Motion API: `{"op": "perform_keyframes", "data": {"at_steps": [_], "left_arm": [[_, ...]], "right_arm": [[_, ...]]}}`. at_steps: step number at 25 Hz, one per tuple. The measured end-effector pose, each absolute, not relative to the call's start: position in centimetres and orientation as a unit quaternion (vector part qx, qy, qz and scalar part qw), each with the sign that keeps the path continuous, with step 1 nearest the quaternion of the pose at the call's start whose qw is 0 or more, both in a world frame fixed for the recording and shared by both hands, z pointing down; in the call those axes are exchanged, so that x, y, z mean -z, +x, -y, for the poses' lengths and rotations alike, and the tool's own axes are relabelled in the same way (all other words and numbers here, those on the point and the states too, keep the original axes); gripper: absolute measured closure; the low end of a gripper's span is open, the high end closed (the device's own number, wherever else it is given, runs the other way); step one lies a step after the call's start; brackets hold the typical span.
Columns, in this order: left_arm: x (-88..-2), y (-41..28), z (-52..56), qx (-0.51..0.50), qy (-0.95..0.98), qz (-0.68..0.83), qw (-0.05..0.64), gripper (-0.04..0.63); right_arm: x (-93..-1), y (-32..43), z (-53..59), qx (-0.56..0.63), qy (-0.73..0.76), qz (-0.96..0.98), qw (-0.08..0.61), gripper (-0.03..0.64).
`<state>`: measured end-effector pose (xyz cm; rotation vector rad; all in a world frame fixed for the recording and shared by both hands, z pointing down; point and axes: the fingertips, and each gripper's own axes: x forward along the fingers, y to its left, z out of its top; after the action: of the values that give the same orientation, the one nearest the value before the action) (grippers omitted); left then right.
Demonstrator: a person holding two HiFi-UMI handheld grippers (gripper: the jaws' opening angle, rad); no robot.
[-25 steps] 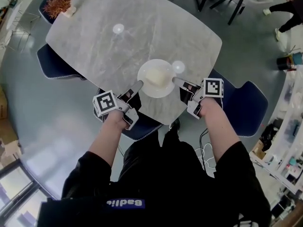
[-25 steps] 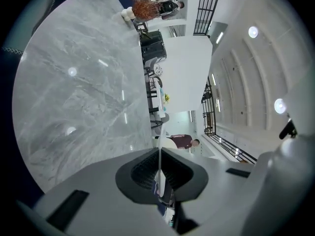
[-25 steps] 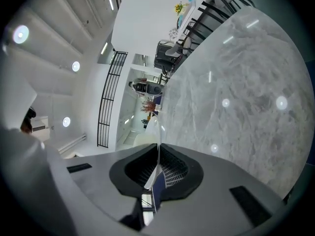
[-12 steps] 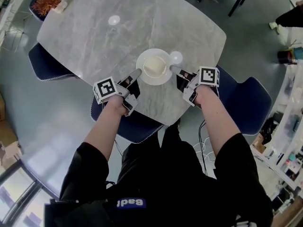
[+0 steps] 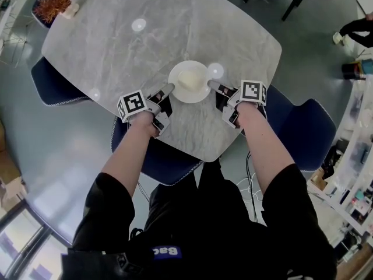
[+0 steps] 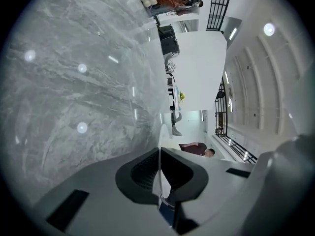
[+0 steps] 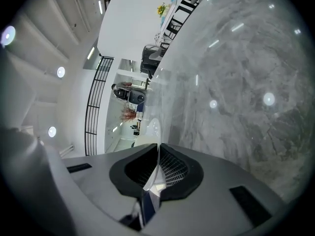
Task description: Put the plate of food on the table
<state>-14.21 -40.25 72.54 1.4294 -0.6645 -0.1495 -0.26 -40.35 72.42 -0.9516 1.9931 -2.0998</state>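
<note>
The left gripper [image 5: 169, 87] and right gripper [image 5: 211, 86] are each clamping nearly shut on opposite rims of the plate [image 5: 189, 81], which is lying level between them, over the table [image 5: 116, 39]; whether it is touching is unclear.

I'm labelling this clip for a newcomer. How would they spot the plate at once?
Start at the big grey marble table. Near its edge closest to the person, the left gripper and right gripper pinch one round thing from opposite sides. That is the white plate, with pale food heaped on it; the bright circles nearby are just flat glints.
</note>
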Motion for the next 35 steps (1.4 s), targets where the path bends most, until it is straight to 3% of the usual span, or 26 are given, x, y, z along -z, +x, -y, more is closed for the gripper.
{"op": "perform_keyframes", "data": {"at_steps": [14, 31, 35], "left_arm": [[-75.2, -14.1, 42.0, -0.016, 0.641, 0.324, 0.696, 0.577], [-76.1, -14.4, 42.1, -0.144, 0.677, 0.356, 0.628, 0.569], [-75.9, -14.6, 41.8, -0.171, 0.686, 0.357, 0.61, 0.552]], "right_arm": [[-74.9, -0.5, 41.9, 0.694, -0.352, -0.628, -0.023, 0.597], [-76.1, -0.6, 42.0, 0.652, -0.383, -0.641, -0.127, 0.594], [-75.7, -0.2, 42.4, 0.642, -0.398, -0.642, -0.132, 0.546]]}}
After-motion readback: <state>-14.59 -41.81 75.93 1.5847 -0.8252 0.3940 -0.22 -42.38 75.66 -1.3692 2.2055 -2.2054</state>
